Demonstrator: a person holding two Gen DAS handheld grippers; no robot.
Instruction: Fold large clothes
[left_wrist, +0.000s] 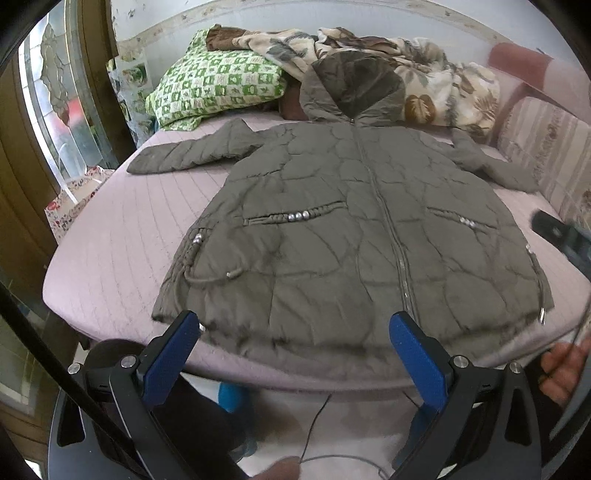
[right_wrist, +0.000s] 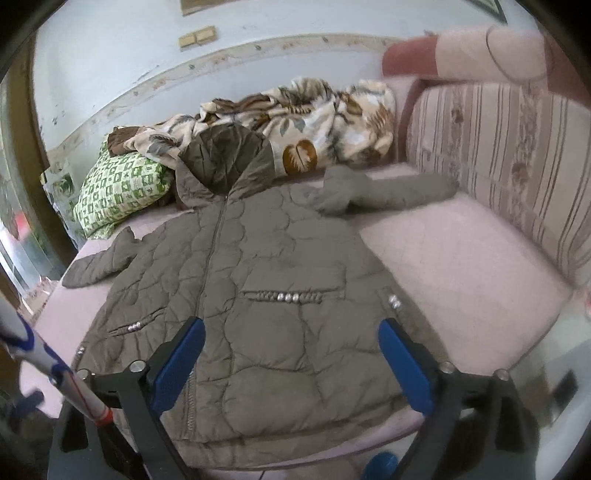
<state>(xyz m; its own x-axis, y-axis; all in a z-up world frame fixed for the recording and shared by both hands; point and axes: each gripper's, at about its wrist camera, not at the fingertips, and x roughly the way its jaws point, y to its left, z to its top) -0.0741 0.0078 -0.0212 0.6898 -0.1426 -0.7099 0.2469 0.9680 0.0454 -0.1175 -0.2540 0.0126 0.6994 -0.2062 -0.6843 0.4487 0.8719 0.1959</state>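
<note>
A large olive-grey quilted hooded jacket (left_wrist: 332, 221) lies flat, zipped, front up on the pink bed (left_wrist: 122, 236), hood toward the wall and both sleeves spread out. In the right wrist view the same jacket (right_wrist: 258, 288) fills the centre, its right sleeve (right_wrist: 391, 192) reaching toward the sofa back. My left gripper (left_wrist: 295, 325) hovers open just above the jacket's hem at the bed's front edge, nothing between its blue pads. My right gripper (right_wrist: 291, 332) stands open over the jacket's lower right part, also holding nothing. Part of the right gripper (left_wrist: 557, 232) shows at the right edge of the left wrist view.
A green checked pillow (left_wrist: 214, 85) and a crumpled leaf-print blanket (left_wrist: 424, 77) lie behind the hood. A striped padded backrest (right_wrist: 509, 177) bounds the bed on the right. A window and wooden frame (left_wrist: 48, 122) stand at the left. A thin cable (left_wrist: 317, 424) hangs below the bed edge.
</note>
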